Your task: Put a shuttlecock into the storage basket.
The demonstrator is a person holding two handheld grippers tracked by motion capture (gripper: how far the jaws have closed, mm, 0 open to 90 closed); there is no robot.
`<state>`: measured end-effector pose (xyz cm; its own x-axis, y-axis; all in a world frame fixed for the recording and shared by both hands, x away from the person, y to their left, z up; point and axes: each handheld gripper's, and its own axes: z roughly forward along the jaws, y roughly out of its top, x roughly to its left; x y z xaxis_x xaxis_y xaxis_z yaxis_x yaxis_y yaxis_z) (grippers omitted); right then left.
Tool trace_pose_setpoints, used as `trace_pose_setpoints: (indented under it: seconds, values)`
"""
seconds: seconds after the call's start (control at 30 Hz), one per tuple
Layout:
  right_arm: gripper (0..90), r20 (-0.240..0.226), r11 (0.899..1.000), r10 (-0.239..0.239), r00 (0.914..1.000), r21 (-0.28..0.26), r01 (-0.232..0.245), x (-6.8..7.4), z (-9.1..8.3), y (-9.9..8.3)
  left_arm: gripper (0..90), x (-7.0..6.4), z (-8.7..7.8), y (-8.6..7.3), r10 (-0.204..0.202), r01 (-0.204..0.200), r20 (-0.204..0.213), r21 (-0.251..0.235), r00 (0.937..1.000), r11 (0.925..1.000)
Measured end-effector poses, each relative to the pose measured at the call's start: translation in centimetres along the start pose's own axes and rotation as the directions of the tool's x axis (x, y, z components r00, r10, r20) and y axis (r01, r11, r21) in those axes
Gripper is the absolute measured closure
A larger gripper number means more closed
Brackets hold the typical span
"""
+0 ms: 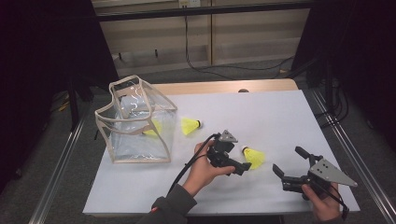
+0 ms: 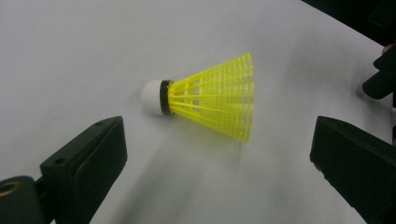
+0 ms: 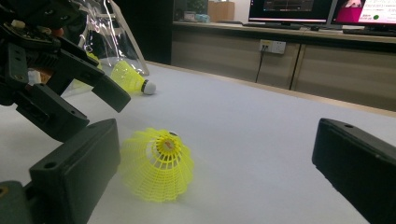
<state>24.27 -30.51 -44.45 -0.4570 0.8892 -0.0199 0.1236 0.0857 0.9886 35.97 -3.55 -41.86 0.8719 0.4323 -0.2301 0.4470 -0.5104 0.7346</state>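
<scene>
Now left hand-held gripper (image 1: 241,166), jaws wide, beside yellow shuttlecock (image 1: 254,157).

L tool (image 1: 246,164) open by shuttlecock (image 1: 254,157) | R tool (image 1: 292,163) open, apart | clear bag (image 1: 135,122) left

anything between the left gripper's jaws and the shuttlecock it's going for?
No. Left gripper view: bare white table between left gripper and shuttlecock.

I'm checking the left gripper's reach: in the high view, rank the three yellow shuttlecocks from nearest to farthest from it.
1. Shuttlecock at the jaws, just right of the left gripper.
2. Loose shuttlecock, up-left, beside the bag.
3. Bagged shuttlecock, inside the clear bag, far left.
</scene>
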Motion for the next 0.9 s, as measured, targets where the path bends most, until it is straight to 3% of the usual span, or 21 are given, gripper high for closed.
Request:
trace_pose_setpoints:
  seconds: [0.63, 0.9]
  values:
    - [1.1, -0.003, 1.0, -0.001, 1.0, 0.0, 0.001, 0.0, 0.0, 0.0, 9.7, -0.4, 2.1, 0.0, 0.009, -0.009, -0.07, -0.001, 0.9975, 1.0]
    - [1.2, -0.005, 1.0, -0.001, 1.0, 0.001, 0.001, 0.0, 0.0, 0.0, 18.9, -0.6, 2.7, 0.0, 0.004, -0.005, -0.091, -0.006, 0.9959, 1.0]
